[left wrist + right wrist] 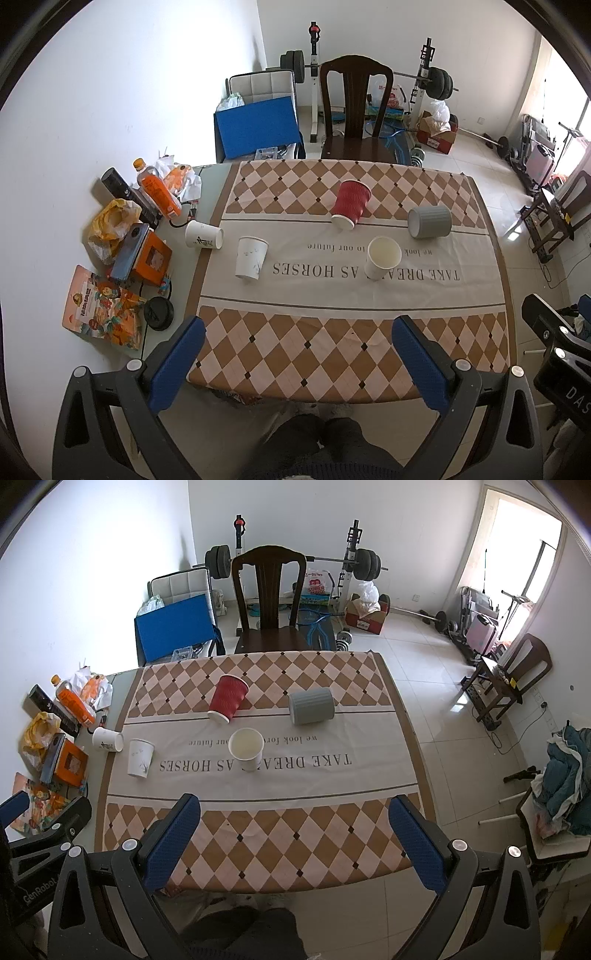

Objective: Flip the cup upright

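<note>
Several cups sit on the checked tablecloth [295, 343]. A red ribbed cup [349, 204] [228, 698] lies tipped on its side. A grey ribbed cup [429, 220] [311, 705] lies on its side. A white cup [204, 235] [107, 739] lies on its side at the left. Another white cup [251, 257] [140, 757] stands mouth down. A white cup [382, 257] [246, 748] stands upright, mouth open. My left gripper [298, 328] and right gripper [294, 806] are both open and empty, held above the table's near edge, well short of the cups.
Clutter lies along the table's left side: an orange bottle [157, 192], snack bags [101, 314], an orange box [151, 258], a black lid [159, 313]. A dark wooden chair [354, 110] stands at the far edge. Weights and boxes fill the floor behind.
</note>
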`<state>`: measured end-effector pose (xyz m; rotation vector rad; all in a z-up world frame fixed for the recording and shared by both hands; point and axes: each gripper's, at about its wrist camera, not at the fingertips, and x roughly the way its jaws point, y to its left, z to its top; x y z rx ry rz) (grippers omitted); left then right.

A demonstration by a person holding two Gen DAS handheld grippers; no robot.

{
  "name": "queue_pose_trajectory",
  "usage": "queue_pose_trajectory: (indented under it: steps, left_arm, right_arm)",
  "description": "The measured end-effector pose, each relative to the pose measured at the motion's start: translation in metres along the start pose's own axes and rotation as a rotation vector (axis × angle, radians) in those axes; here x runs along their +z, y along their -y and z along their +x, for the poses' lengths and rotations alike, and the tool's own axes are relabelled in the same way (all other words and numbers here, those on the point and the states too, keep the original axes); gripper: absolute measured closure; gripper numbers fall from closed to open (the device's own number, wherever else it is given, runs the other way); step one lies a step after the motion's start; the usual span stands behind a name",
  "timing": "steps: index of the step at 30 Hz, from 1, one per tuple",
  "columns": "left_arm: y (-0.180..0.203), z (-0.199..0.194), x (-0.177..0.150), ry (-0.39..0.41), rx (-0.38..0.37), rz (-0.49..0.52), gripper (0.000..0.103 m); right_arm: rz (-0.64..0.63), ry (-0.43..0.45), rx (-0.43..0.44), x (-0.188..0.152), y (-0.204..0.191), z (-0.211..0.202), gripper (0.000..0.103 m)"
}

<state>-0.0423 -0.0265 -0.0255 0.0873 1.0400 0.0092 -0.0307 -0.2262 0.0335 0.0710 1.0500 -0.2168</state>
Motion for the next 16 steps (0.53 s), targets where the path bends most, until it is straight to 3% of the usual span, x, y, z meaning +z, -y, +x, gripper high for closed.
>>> queue_pose_trajectory:
  steps: [16]
  left_arm:
    - [-0.005,0.000,-0.002,0.001,-0.006,0.000,0.000]
  right_arm:
    - [-0.013,-0.003,0.006,-0.010,-0.008,0.000,0.000]
